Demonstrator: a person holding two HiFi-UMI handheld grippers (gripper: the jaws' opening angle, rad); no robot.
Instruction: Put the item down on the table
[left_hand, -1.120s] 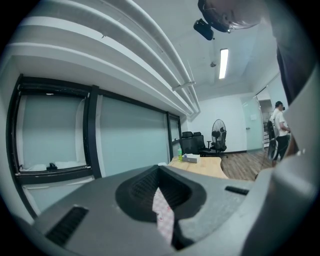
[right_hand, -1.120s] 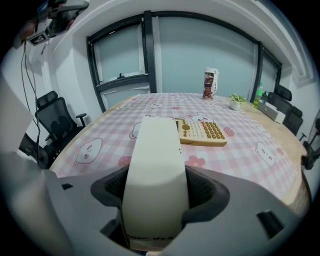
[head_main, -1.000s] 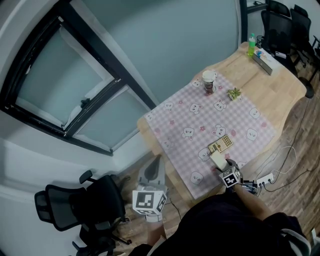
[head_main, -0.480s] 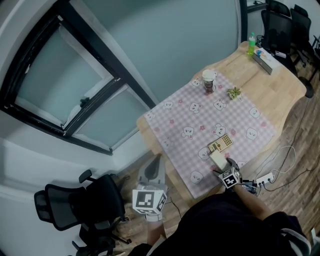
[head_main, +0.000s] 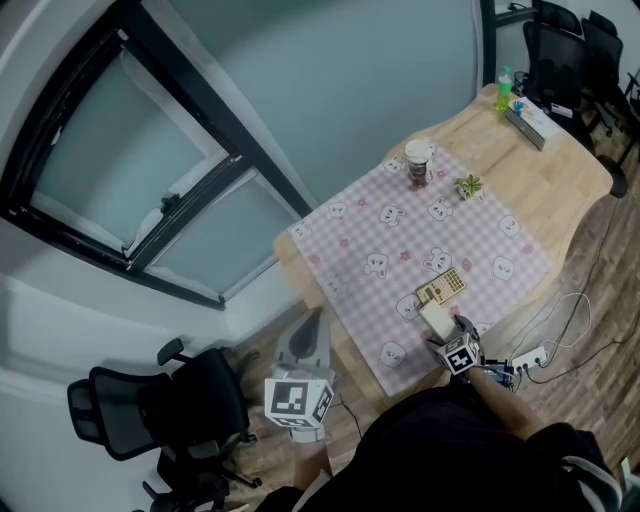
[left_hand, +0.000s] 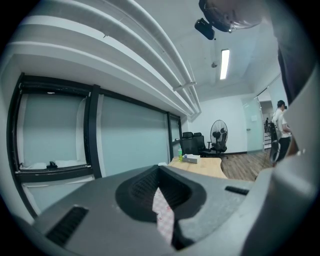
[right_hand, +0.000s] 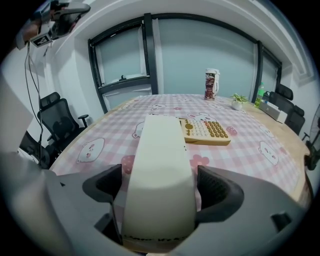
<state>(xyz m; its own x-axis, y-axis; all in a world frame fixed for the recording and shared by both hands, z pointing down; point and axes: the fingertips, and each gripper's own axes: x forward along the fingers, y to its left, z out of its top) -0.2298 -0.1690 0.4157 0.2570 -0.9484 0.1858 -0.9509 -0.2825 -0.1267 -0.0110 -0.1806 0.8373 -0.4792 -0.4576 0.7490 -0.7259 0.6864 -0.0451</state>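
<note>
Head view: the cream box (head_main: 436, 319) is seen lying on the pink checked tablecloth (head_main: 400, 250), just beside the calculator (head_main: 442, 288), with the right gripper (head_main: 447, 335) around it; the left gripper (head_main: 316, 322) is held beyond the table's edge. Left gripper view: its jaws are closed to a thin slit. Right gripper view: the jaws have just been opened wide, with the box between them and the pads just off its sides

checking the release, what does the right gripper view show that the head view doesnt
Only the right gripper view: the right gripper's jaws, which have just been opening, stand apart with the cream box between them. Only the head view: the left gripper beside the table and the power strip on the floor. Both: box, calculator, cup, plant.
</note>
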